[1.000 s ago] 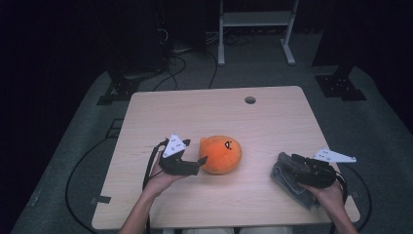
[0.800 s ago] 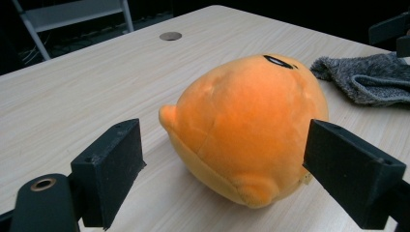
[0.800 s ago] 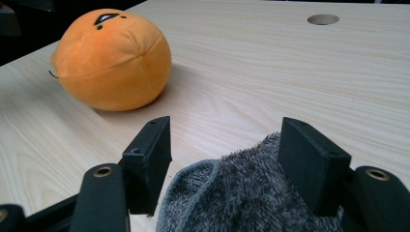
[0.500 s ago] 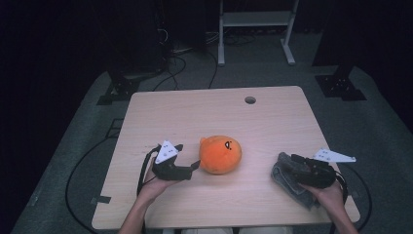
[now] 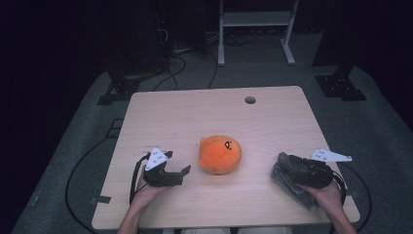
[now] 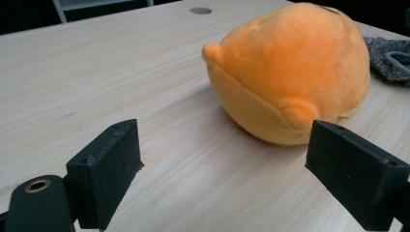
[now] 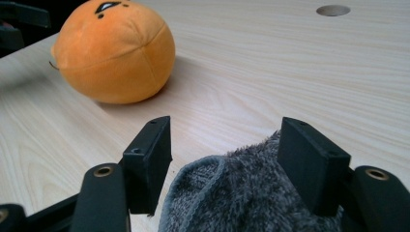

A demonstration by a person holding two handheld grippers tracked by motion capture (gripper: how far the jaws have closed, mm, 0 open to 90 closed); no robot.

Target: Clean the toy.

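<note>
An orange round plush toy (image 5: 220,154) with a small black face lies in the middle of the wooden table (image 5: 195,117). My left gripper (image 5: 185,170) rests low to its left, jaws pointing at it. In the left gripper view the plush toy (image 6: 290,72) sits just beyond the left gripper (image 6: 222,164), whose jaws have just opened further and hold nothing. My right gripper (image 5: 282,160) lies on a grey fuzzy cloth (image 5: 292,187) at the right. In the right gripper view the cloth (image 7: 241,203) bulges between the wide jaws of the right gripper (image 7: 225,145), with a gap at one pad.
A round cable hole (image 5: 250,100) sits near the table's far edge. Cables trail on the grey floor mat to the left, and a white shelf frame (image 5: 255,19) stands behind the table. The surroundings are dark.
My left gripper has drawn back from the plush toy toward the near left and sunk lower. The right gripper and cloth have stayed put.
</note>
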